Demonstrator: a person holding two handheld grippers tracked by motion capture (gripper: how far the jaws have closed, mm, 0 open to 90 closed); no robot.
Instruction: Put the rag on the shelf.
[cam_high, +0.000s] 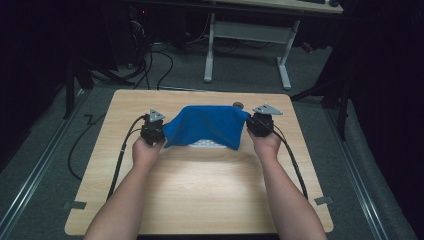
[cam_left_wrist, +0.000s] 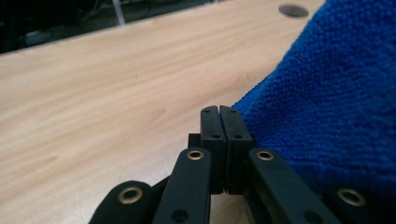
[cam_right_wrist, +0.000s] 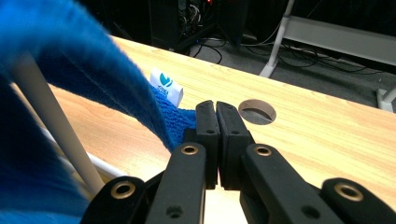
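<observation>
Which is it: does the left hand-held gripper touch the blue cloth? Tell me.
Touching. In the left gripper view, the left hand-held gripper has its jaws shut on the blue cloth at its edge.

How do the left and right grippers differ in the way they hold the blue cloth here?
The left gripper pinches the blue cloth at its left edge; the right gripper pinches the right edge. A white label sits by the right gripper's corner, none by the left's. Both have their jaws shut on the cloth, raised off the table.

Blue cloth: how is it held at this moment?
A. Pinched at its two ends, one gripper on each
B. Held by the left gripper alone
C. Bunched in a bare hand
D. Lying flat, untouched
A: the left gripper and the right gripper each have their jaws closed on an end of the blue cloth, which spans between them above the table.
</observation>
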